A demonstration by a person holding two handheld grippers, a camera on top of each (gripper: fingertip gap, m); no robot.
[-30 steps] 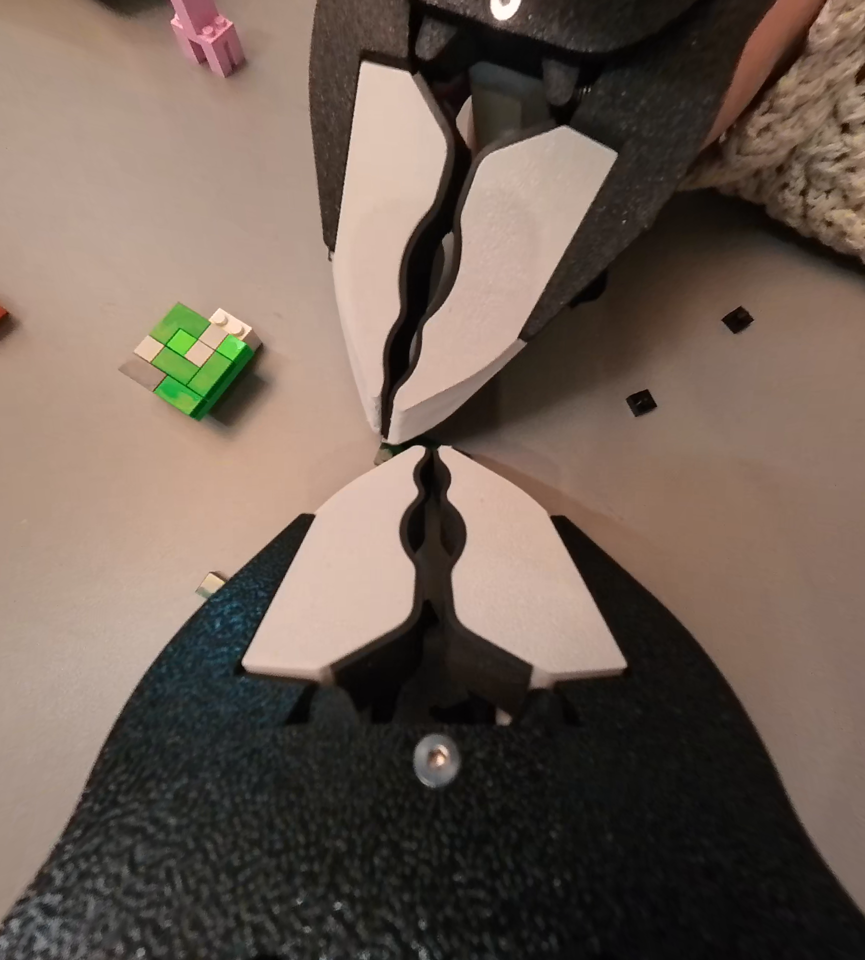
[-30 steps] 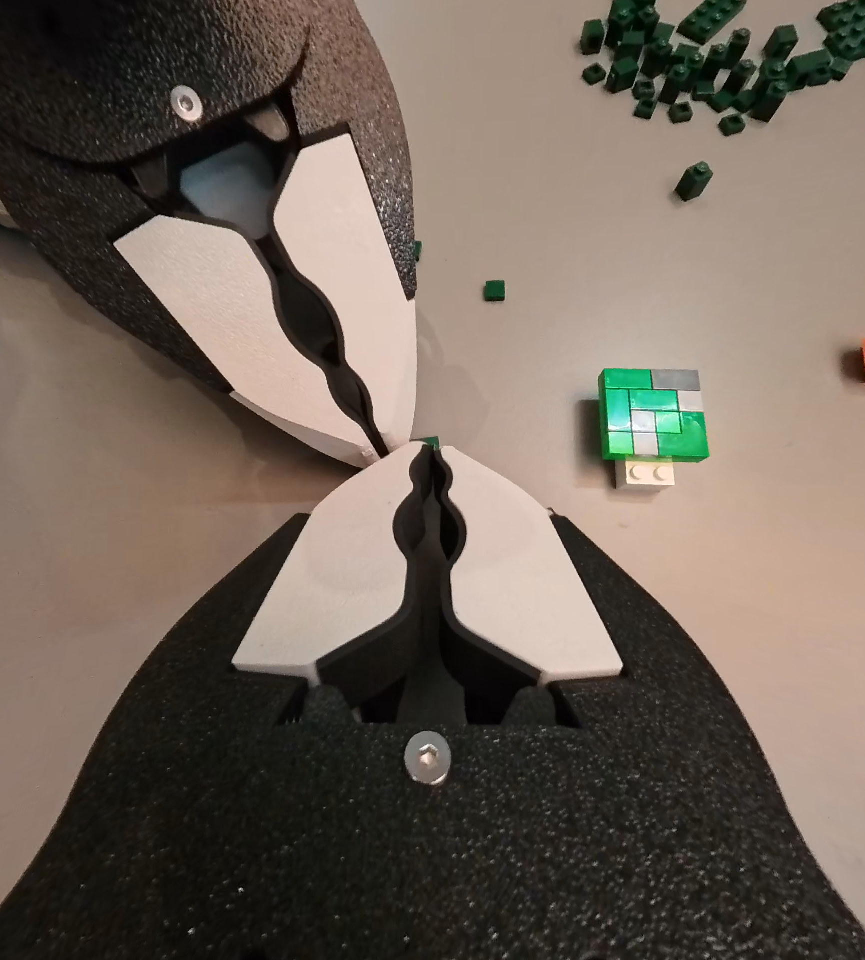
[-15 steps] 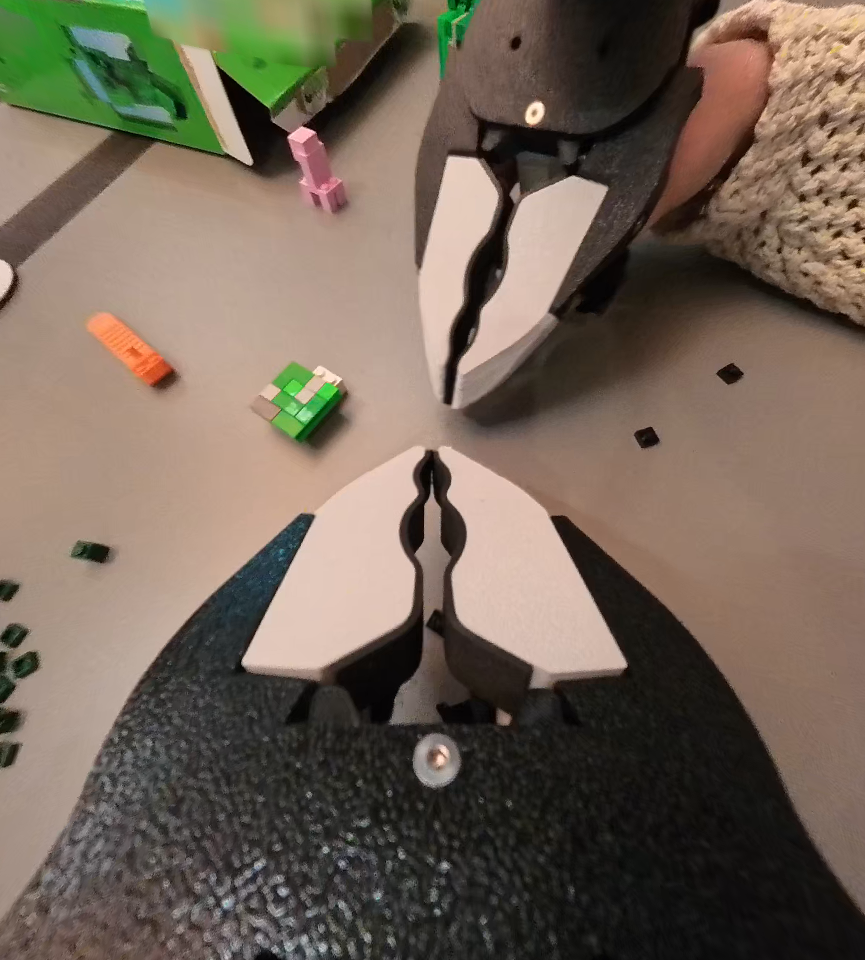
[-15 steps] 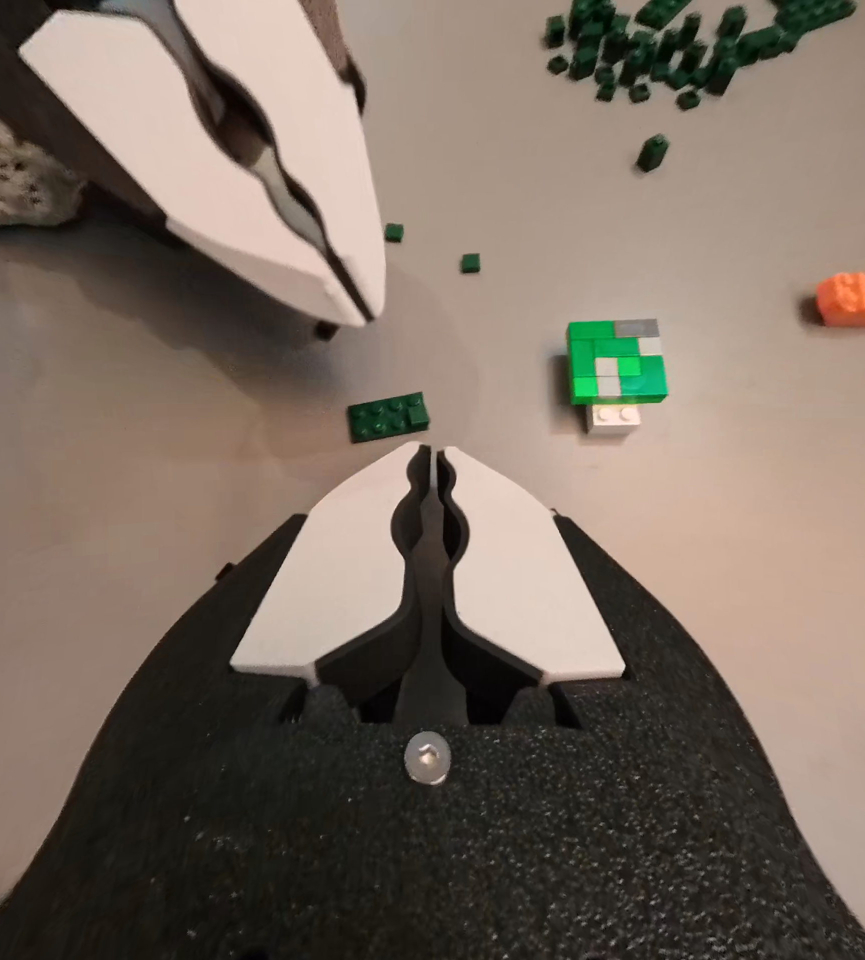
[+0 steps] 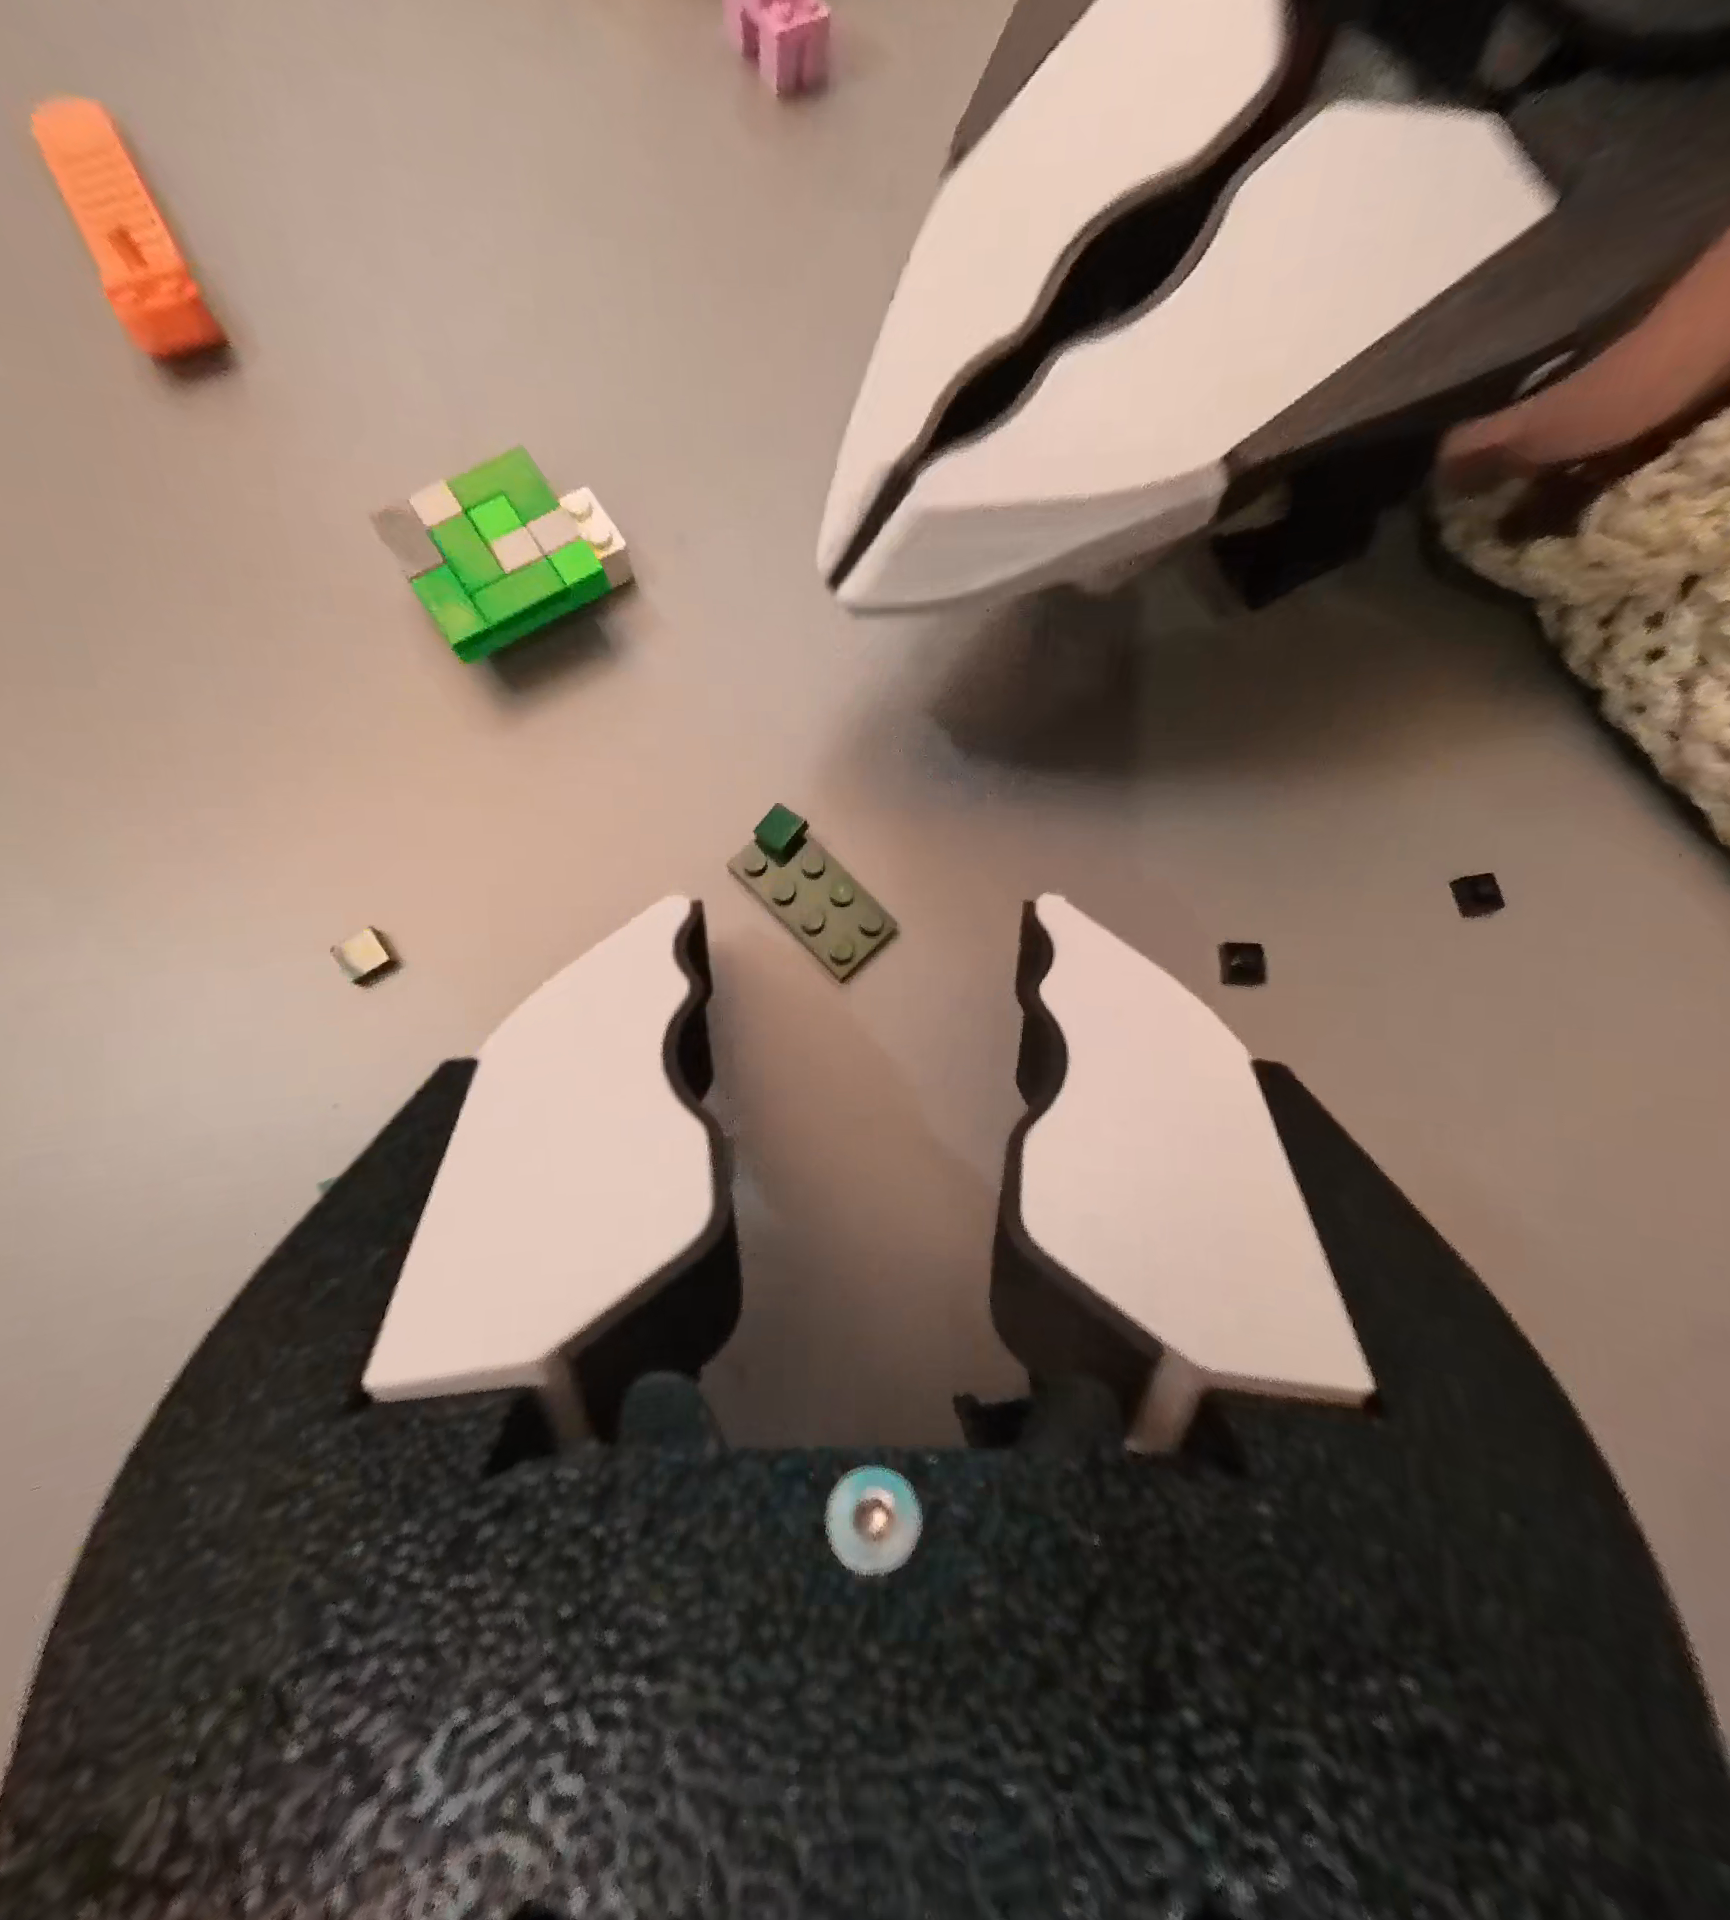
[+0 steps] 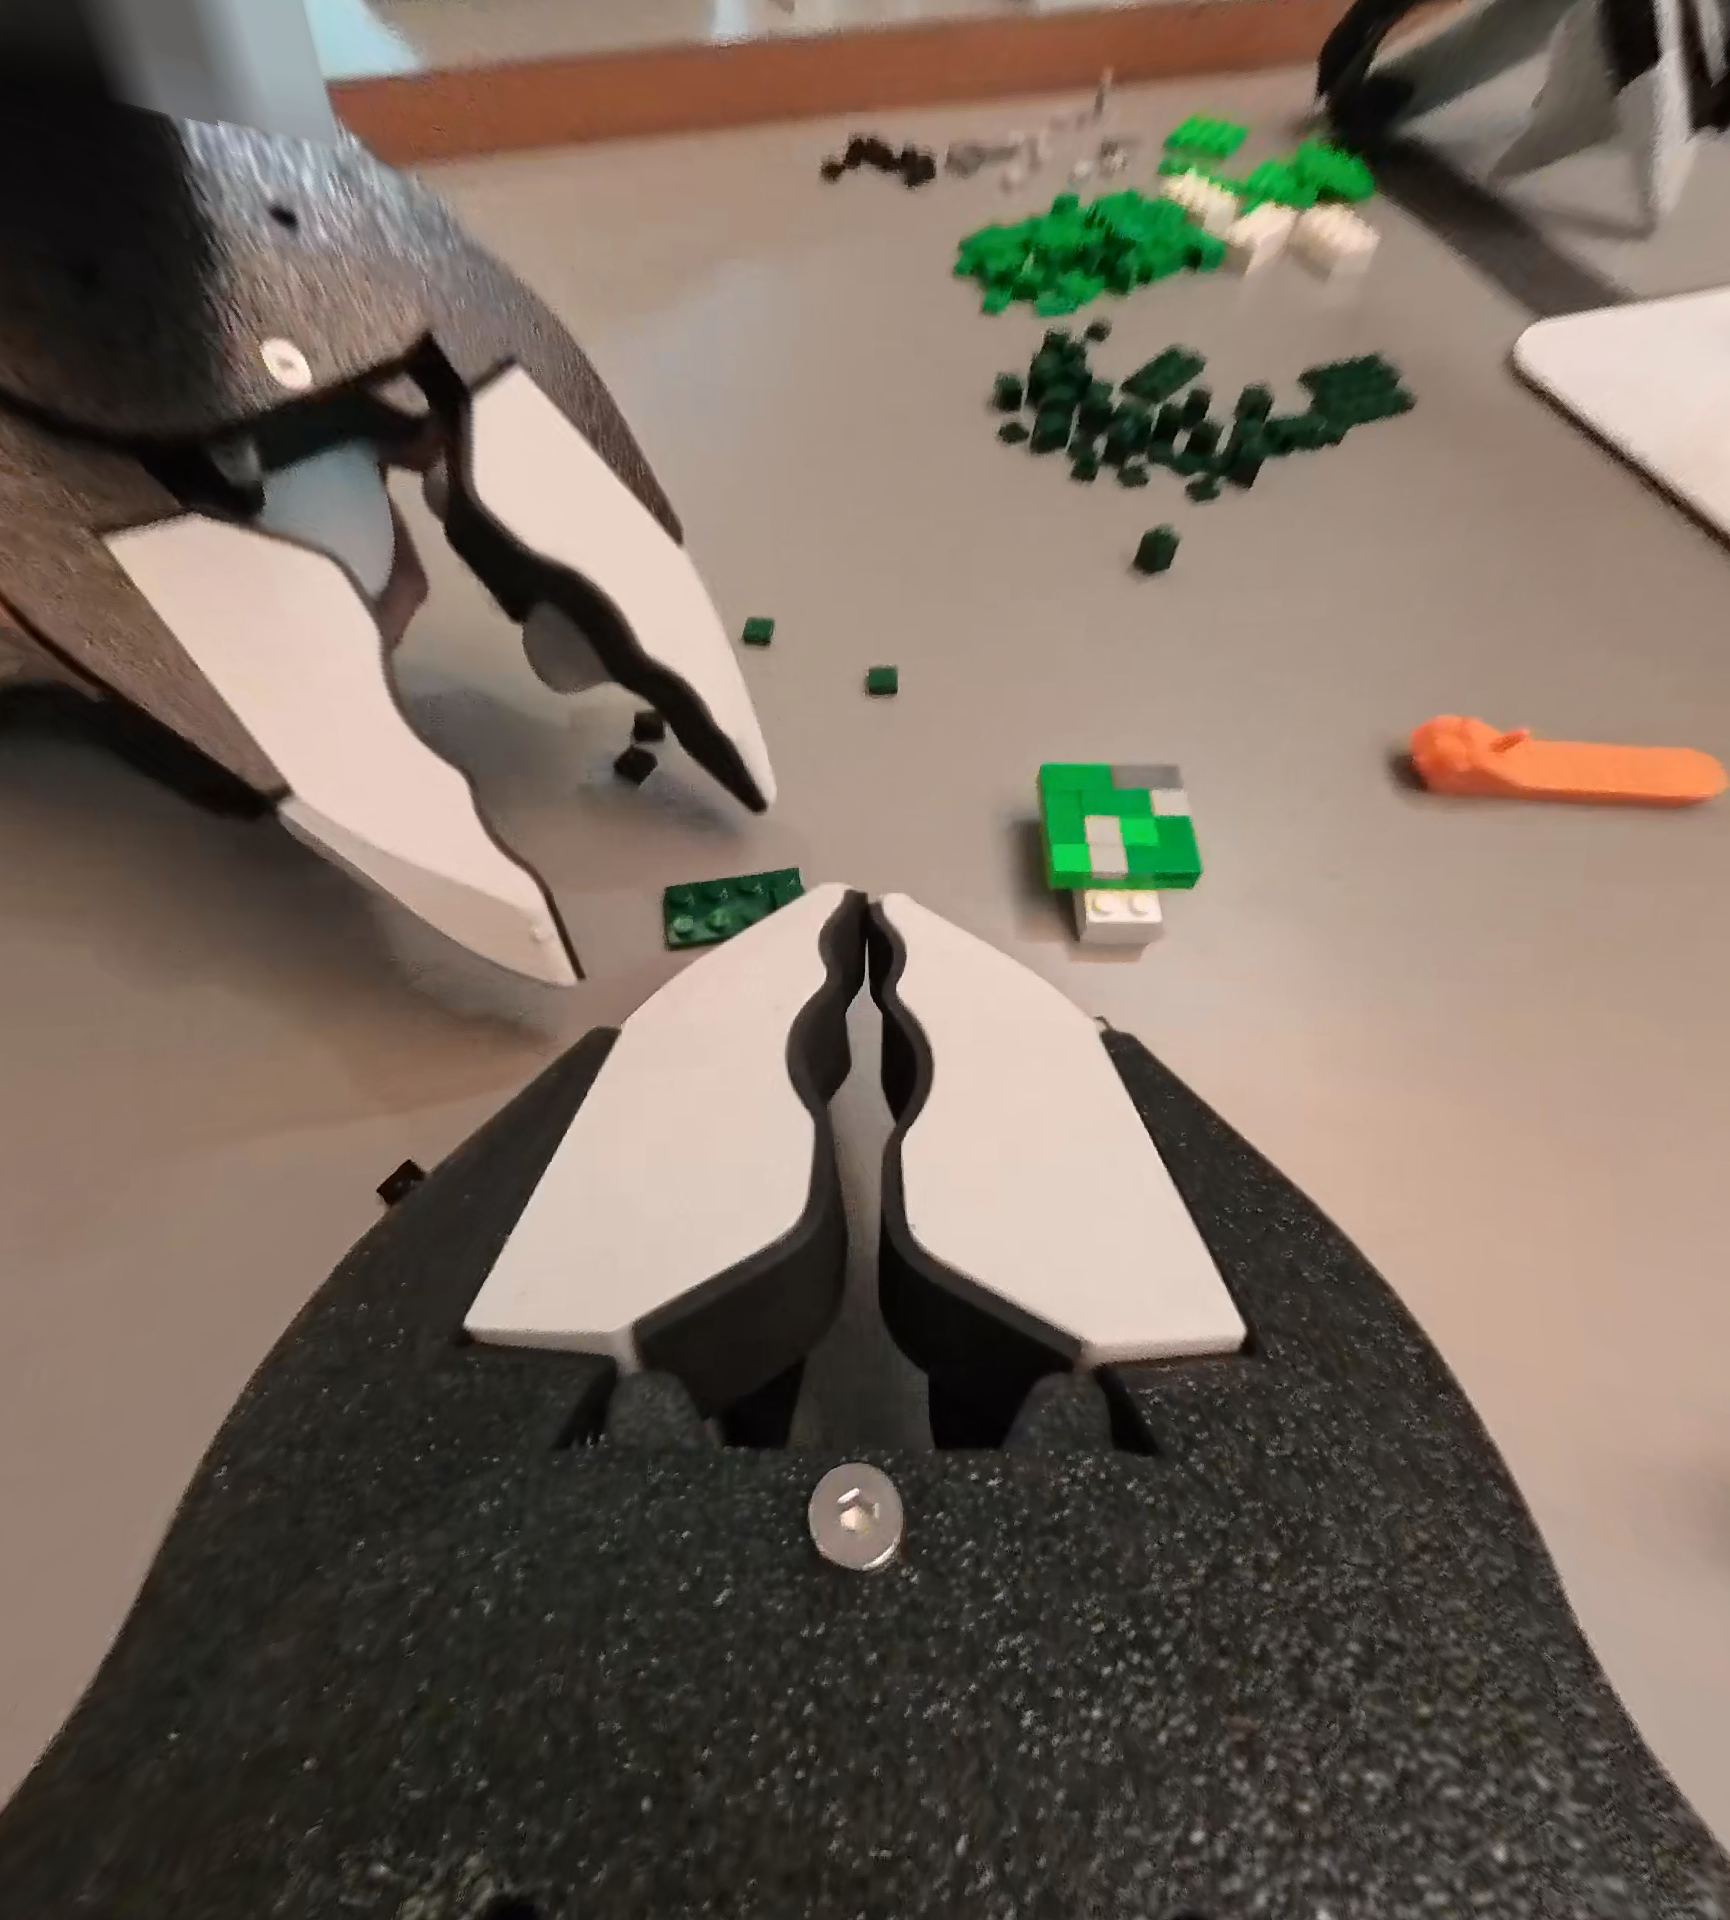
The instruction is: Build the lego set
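Observation:
A dark green 2x4 plate lies flat on the grey table with a small dark green tile on its far end. My left gripper is open and empty, its tips just short of the plate on either side. My right gripper is shut and empty, its tips just right of the plate. In the left wrist view it hangs above the table beyond the plate. The left gripper shows open in the right wrist view. A green and grey block sits further left.
An orange brick separator, a pink figure, a small pale tile and black bits lie around. Piles of dark green and bright green pieces lie at the back. A white board is at the right. A knitted sleeve is at the right. The grippers' ends are close to 5 cm from one another. From the left gripper's tips to the small pale tile is close to 6 cm. It is also in sight in the right wrist view.
Both grippers met tip to tip over the plate, then drew apart. The left gripper has opened. The plate with its tile now lies free on the table.

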